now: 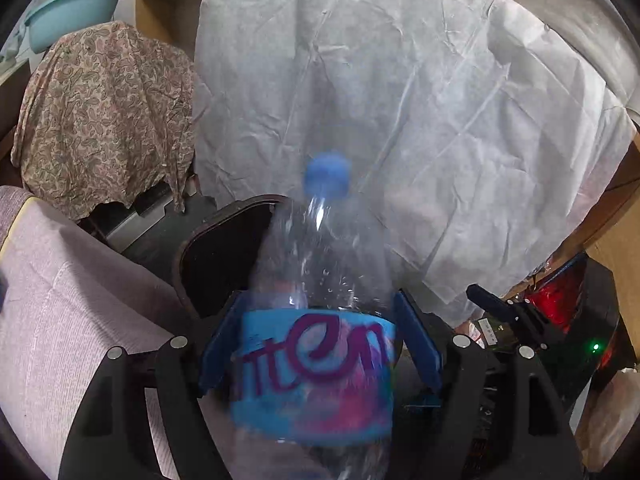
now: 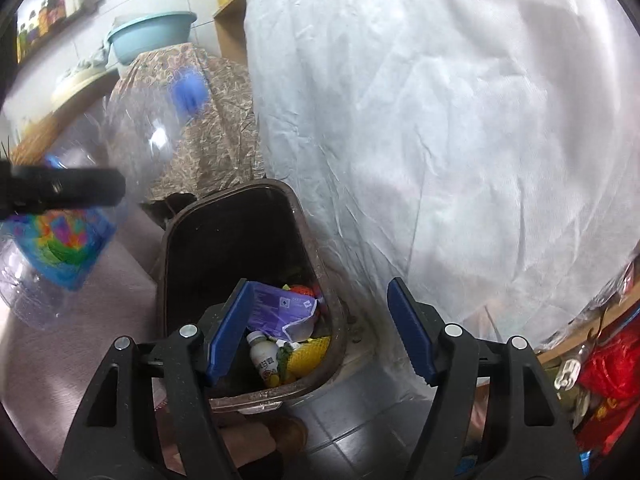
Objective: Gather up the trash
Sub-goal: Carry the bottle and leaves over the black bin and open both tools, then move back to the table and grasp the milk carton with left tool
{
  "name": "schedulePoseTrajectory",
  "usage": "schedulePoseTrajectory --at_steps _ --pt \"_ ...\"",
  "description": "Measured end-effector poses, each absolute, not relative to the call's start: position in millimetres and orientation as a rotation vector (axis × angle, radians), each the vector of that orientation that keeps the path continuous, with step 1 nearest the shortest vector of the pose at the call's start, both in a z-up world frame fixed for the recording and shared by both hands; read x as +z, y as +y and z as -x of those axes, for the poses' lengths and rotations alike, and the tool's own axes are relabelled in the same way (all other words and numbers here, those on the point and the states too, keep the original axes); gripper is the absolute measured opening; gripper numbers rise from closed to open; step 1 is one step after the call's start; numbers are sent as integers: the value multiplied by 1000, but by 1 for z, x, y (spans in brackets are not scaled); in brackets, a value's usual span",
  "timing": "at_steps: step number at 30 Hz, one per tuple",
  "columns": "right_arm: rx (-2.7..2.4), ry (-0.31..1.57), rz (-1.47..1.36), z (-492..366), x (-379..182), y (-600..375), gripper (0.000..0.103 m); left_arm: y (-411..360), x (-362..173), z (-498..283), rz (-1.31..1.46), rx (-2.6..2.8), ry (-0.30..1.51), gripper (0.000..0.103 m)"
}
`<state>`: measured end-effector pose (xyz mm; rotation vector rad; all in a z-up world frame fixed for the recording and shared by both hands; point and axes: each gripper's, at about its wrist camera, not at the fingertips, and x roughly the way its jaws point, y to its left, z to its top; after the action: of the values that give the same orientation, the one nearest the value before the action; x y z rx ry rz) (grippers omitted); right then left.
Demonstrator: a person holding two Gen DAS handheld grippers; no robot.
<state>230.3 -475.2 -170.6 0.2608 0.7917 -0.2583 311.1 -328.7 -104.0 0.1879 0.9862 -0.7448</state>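
Note:
A big clear plastic bottle with a blue cap and a blue label stands between the blue pads of my left gripper. The bottle is smeared while the fingers are sharp, and a slim gap shows at the right pad, so the jaws are open around it. Just beyond it is the dark mouth of a brown trash bin. In the right wrist view my right gripper hangs open and empty over the bin's rim. Inside lie a purple packet, a small white bottle and yellow netting. The big bottle hovers left of the bin.
A crumpled white sheet hangs right behind the bin. A paisley cloth covers something at the left, with a teal basin above it. A pinkish cushion borders the bin's left. Red bags crowd the right; grey floor tiles lie below.

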Motion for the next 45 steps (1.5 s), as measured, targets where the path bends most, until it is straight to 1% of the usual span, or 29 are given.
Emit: schedulePoseTrajectory --at_steps 1,2,3,7,9,14,17,25,27,28,29,30,39,45 --pt "-258 791 -266 -230 -171 -476 69 -327 -103 -311 -191 -743 978 80" --pt "-261 789 -269 -229 -170 -476 69 -326 -102 -310 -195 -736 969 85" --pt "-260 788 -274 -229 -171 -476 69 -324 -101 -309 -197 -725 959 87" --pt "-253 785 -281 -231 -170 -472 69 -310 -97 -305 -196 -716 965 88" --pt "-237 778 -292 -229 -167 -468 69 -299 -90 -299 -215 -713 933 88" --pt "-166 755 -337 -227 -157 -456 69 -249 -69 -288 -223 -693 860 96" --pt "-80 757 -358 -232 -149 -440 69 -212 -59 -287 -197 -667 838 98" --pt "113 743 -303 -245 -116 -373 70 -126 -50 -282 -152 -574 815 98" --pt "153 738 -269 -247 -107 -354 72 -107 -49 -282 -152 -540 809 98" --pt "171 737 -256 -248 -103 -346 73 -99 -48 -283 -165 -525 812 98" --pt "190 739 -243 -250 -100 -338 78 -92 -47 -284 -181 -515 815 98" --pt "203 740 -235 -252 -97 -332 79 -85 -45 -285 -202 -503 820 98" --pt "337 746 -104 -261 -73 -275 81 -34 -34 -330 -396 -393 877 98" --pt "350 745 -86 -262 -70 -266 82 -22 -50 -366 -502 -345 979 98"
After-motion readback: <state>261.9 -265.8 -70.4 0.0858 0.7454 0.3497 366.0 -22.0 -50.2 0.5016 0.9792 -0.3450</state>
